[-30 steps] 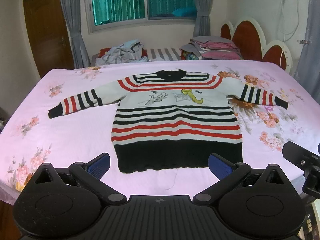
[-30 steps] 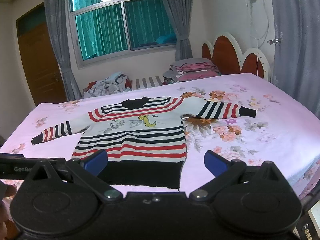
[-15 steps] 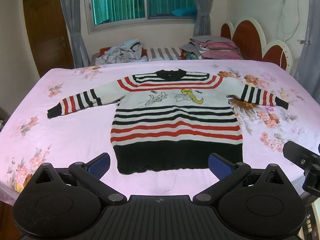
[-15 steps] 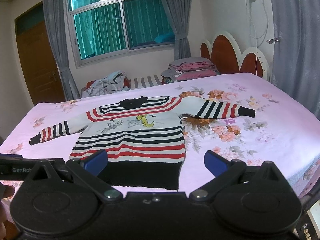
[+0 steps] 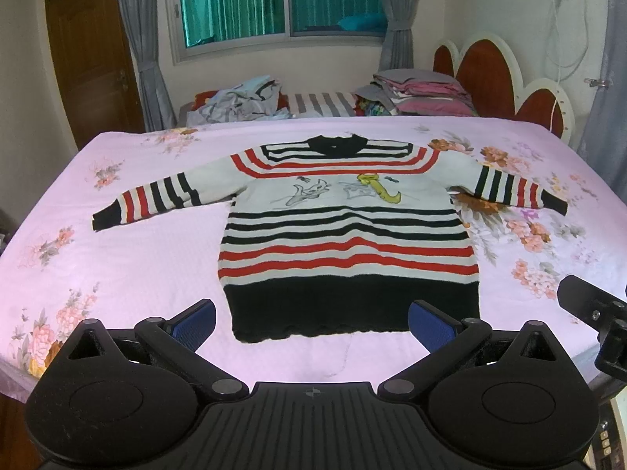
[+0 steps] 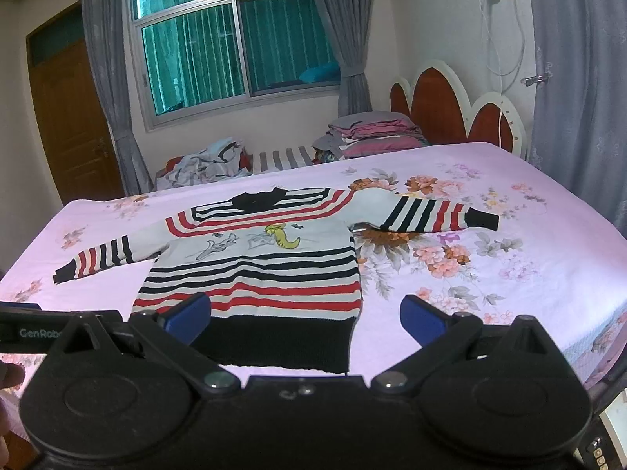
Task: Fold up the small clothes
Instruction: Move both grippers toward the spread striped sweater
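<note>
A small striped sweater [image 5: 345,235] [image 6: 254,274], white with black and red bands and a cartoon print, lies flat on the pink floral bed sheet [image 5: 117,266] [image 6: 509,274] with both sleeves spread out. Its black hem faces me. My left gripper [image 5: 311,323] hovers open just short of the hem, blue pads wide apart and holding nothing. My right gripper [image 6: 305,317] is open too, over the hem's right corner, nothing between its fingers. The right gripper's body shows at the right edge of the left wrist view.
A heap of loose clothes [image 5: 239,102] and a stack of folded ones [image 5: 419,94] lie beyond the bed's far edge. A red and white headboard [image 5: 490,66] stands at the right. A wooden door [image 5: 90,58] is at the left. A hand [image 6: 8,376] shows at the left edge.
Both views have shifted slightly; the sweater sits a touch lower and nearer in the frames. The sweater itself has not moved and both grippers stay open.
</note>
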Demonstrator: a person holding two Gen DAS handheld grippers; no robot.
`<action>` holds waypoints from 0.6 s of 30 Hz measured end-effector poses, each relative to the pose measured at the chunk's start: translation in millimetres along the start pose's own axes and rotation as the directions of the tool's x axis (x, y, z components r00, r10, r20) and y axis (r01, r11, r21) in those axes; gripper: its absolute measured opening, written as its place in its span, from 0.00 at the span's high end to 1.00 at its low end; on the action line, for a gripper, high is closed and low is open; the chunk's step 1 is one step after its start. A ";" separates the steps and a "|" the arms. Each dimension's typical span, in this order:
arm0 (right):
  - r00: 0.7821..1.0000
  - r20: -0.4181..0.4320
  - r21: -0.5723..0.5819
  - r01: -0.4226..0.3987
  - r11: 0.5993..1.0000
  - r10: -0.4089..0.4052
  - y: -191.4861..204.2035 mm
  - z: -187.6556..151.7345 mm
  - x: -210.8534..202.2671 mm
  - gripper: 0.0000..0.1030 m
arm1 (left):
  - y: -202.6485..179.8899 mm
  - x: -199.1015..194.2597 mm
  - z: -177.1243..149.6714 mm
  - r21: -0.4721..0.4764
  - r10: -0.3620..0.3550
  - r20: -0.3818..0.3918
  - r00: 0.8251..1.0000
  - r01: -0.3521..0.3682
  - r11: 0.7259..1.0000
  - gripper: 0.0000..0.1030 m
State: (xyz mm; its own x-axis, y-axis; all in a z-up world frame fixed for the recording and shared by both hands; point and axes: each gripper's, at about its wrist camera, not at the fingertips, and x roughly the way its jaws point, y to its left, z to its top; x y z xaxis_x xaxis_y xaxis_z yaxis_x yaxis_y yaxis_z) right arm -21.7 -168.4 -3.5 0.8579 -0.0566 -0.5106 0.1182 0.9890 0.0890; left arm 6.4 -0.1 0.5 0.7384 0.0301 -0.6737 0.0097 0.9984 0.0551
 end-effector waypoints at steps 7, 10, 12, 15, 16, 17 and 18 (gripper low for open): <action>1.000 0.002 0.002 0.012 1.000 -0.012 2.6 0.6 2.5 0.00 | 0.8 2.5 0.6 0.001 -0.001 0.000 1.000 0.001 1.000 0.00; 1.000 0.002 0.002 0.014 1.000 -0.014 3.7 0.9 3.2 0.00 | 1.0 3.9 0.7 -0.001 -0.001 -0.001 1.000 0.001 1.000 0.00; 1.000 0.001 0.002 0.017 1.000 -0.017 3.7 2.1 5.1 0.00 | 0.8 3.9 0.4 0.000 0.000 -0.001 1.000 0.000 1.000 0.00; 1.000 -0.003 0.006 0.024 1.000 -0.024 4.1 3.6 8.6 0.00 | 1.8 6.9 1.3 0.003 0.001 0.001 1.000 -0.001 1.000 0.00; 1.000 -0.003 0.007 0.028 1.000 -0.028 5.0 3.5 9.5 0.00 | 1.7 6.9 1.1 0.002 0.001 0.000 1.000 -0.001 1.000 0.00; 1.000 -0.003 0.007 0.030 1.000 -0.030 5.5 3.9 10.7 0.00 | 3.5 11.2 2.1 0.004 0.000 -0.003 1.000 0.000 1.000 0.00; 1.000 -0.003 0.007 0.030 1.000 -0.030 5.2 3.8 10.7 0.00 | 4.9 14.3 3.5 0.005 -0.001 -0.006 1.000 0.001 1.000 0.00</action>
State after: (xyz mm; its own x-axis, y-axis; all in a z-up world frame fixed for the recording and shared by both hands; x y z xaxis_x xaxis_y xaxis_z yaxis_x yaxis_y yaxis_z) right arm -10.0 -164.4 -5.3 0.8527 -0.0855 -0.5154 0.1470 0.9859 0.0796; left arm 19.4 5.0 -6.3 0.7342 0.0289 -0.6783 0.0143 0.9982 0.0580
